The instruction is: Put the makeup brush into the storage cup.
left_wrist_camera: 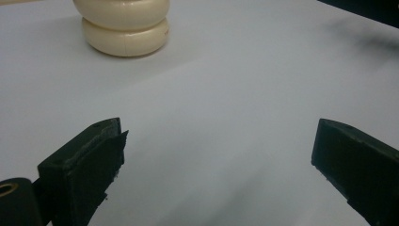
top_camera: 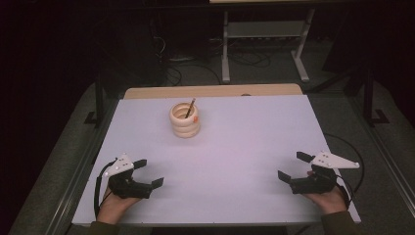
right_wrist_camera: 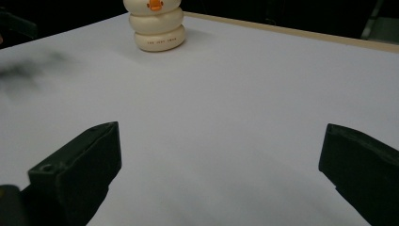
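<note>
A cream ringed holder [top_camera: 184, 120] with an orange beak mark stands upright on the white table [top_camera: 235, 147], toward the far middle. A thin brown stick [top_camera: 190, 107] leans inside it. The holder's lower rings [left_wrist_camera: 125, 29] show at the top of the left gripper view, and the holder [right_wrist_camera: 156, 26] stands far off in the right gripper view. My left gripper [top_camera: 149, 173] rests open near the front left, nothing between its jaws. My right gripper [top_camera: 292, 166] is open near the front right, also with nothing in it. Both sit well short of the holder.
A wooden strip [top_camera: 210, 91] runs along the table's far edge. Beyond it the room is dark, with a white desk frame [top_camera: 264, 44] and cables on the floor. A black cable [top_camera: 352, 152] loops past the table's right edge.
</note>
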`<state>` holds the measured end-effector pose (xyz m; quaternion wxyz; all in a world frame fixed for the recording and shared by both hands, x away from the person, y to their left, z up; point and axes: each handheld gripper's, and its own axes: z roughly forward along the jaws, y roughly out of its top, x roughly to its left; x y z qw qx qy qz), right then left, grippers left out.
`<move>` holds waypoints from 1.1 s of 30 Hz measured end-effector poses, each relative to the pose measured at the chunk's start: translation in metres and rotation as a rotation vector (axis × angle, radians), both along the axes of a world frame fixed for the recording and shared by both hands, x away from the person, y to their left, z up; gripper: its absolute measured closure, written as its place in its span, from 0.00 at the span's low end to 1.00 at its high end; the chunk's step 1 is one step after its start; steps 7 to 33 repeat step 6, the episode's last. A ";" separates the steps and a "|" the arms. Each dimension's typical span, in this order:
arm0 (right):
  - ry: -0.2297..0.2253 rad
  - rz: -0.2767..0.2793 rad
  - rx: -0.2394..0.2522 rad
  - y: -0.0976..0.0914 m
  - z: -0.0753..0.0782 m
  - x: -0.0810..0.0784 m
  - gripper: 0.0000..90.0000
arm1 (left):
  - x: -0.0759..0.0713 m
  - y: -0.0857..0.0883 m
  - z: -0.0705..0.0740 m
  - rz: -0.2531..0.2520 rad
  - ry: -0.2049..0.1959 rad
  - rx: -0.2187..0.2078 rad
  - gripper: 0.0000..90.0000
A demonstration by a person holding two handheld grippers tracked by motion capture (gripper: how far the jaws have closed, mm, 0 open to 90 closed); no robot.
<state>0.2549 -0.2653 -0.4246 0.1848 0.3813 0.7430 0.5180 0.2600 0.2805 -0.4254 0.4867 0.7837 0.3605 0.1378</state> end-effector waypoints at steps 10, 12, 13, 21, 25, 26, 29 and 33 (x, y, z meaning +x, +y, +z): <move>0.001 0.002 -0.005 0.001 0.000 0.000 0.00 | 0.000 0.000 0.000 -0.001 -0.004 -0.009 0.03; 0.001 0.002 -0.005 0.001 0.000 0.000 0.00 | 0.000 0.000 0.000 -0.001 -0.004 -0.009 0.03; 0.001 0.002 -0.005 0.001 0.000 0.000 0.00 | 0.000 0.000 0.000 -0.001 -0.004 -0.009 0.03; 0.001 0.002 -0.005 0.001 0.000 0.000 0.00 | 0.000 0.000 0.000 -0.001 -0.004 -0.009 0.03; 0.001 0.002 -0.005 0.001 0.000 0.000 0.00 | 0.000 0.000 0.000 -0.001 -0.004 -0.009 0.03; 0.001 0.002 -0.005 0.001 0.000 0.000 0.00 | 0.000 0.000 0.000 -0.001 -0.004 -0.009 0.03; 0.001 0.002 -0.005 0.001 0.000 0.000 0.00 | 0.000 0.000 0.000 -0.001 -0.004 -0.009 0.03; 0.001 0.002 -0.005 0.001 0.000 0.000 0.00 | 0.000 0.000 0.000 -0.001 -0.004 -0.009 0.03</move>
